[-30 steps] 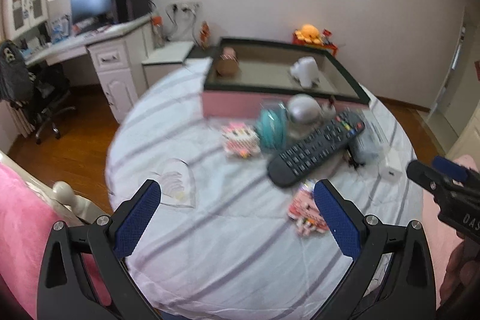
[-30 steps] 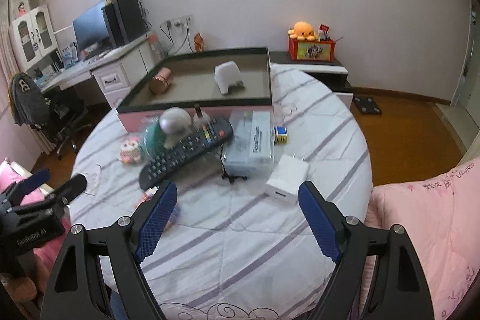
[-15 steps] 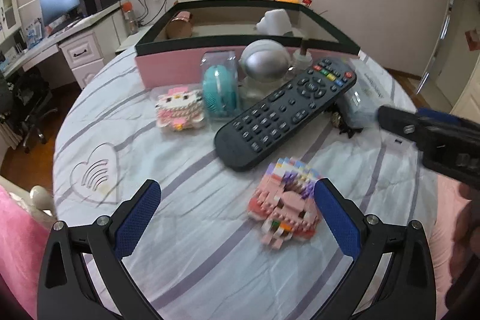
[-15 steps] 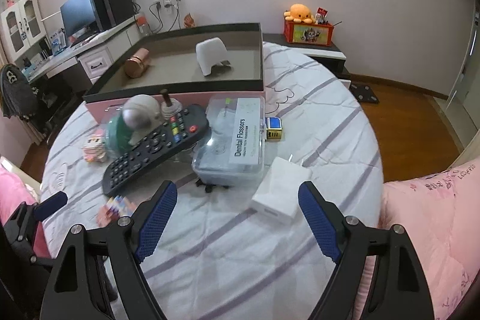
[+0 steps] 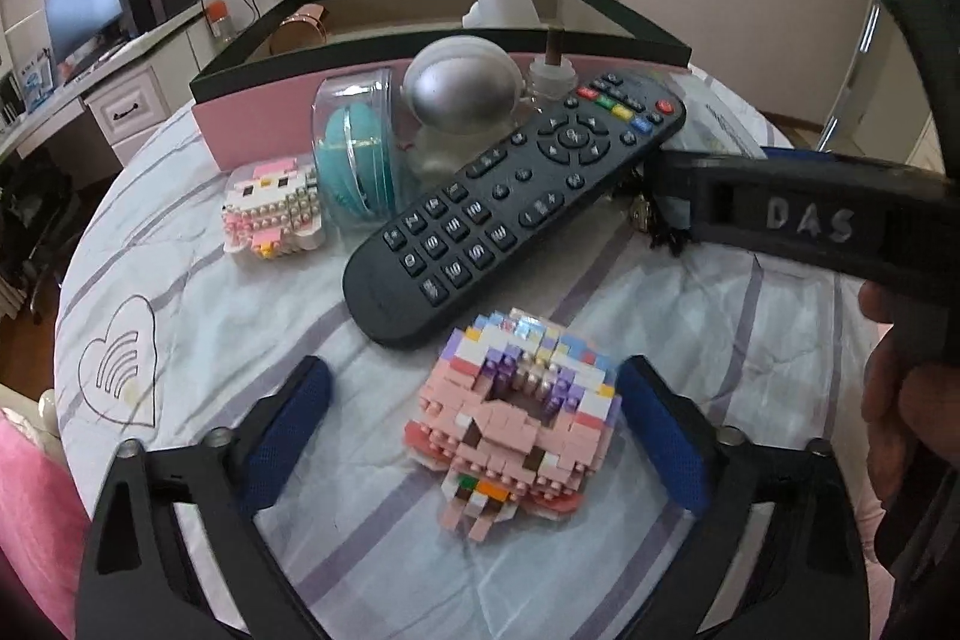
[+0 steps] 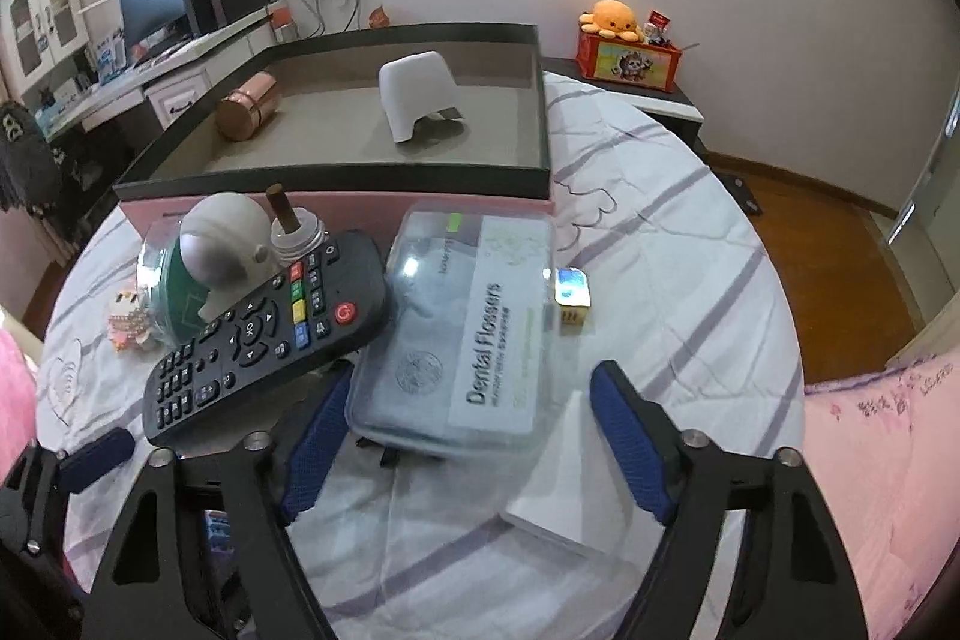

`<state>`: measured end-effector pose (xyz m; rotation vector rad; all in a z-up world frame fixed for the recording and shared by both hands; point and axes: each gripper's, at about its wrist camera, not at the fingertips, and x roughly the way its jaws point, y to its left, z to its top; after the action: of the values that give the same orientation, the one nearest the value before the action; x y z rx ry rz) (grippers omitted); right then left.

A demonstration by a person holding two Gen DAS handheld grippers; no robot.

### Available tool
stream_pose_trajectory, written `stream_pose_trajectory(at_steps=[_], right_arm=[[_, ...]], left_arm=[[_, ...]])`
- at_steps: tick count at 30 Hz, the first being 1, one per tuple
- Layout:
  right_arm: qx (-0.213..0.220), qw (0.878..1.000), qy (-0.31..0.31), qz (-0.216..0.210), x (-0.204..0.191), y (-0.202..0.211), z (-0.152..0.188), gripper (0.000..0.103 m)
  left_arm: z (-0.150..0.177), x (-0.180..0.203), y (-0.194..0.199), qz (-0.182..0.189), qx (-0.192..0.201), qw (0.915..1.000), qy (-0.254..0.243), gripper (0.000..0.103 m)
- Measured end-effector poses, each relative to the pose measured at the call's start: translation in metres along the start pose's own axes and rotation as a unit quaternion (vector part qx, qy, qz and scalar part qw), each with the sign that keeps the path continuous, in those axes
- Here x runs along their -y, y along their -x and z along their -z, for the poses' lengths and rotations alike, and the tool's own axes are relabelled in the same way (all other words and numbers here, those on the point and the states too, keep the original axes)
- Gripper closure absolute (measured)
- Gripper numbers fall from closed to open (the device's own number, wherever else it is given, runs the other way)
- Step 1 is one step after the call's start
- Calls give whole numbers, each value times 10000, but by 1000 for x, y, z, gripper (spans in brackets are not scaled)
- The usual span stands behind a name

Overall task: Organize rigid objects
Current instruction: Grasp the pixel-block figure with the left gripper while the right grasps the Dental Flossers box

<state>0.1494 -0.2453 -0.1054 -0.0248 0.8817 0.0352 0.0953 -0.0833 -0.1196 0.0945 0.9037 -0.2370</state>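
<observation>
Left tongs [image 5: 474,430] lowered, remote [image 5: 516,208] diagonal

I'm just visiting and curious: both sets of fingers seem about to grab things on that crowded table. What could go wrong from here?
1. The left fingers are closing around the pink brick figure; its small blocks look loosely stacked, so a squeeze might break pieces off.
2. The remote rests tilted on its neighbours, partly over the dental flossers box. The right fingers are closing around that box, so lifting it could tip the remote.
</observation>
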Motion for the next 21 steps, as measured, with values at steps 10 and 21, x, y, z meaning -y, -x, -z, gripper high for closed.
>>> stream_pose_trajectory(at_steps=[10,21], right_arm=[[147,9996,-166,-176,7,6,4,39],[243,9977,-410,-493,15,35,13,42]], left_arm=[[-5,-23,5,421,68,9985,344,51],[-4,-36,29,444,230,9975,495,51]])
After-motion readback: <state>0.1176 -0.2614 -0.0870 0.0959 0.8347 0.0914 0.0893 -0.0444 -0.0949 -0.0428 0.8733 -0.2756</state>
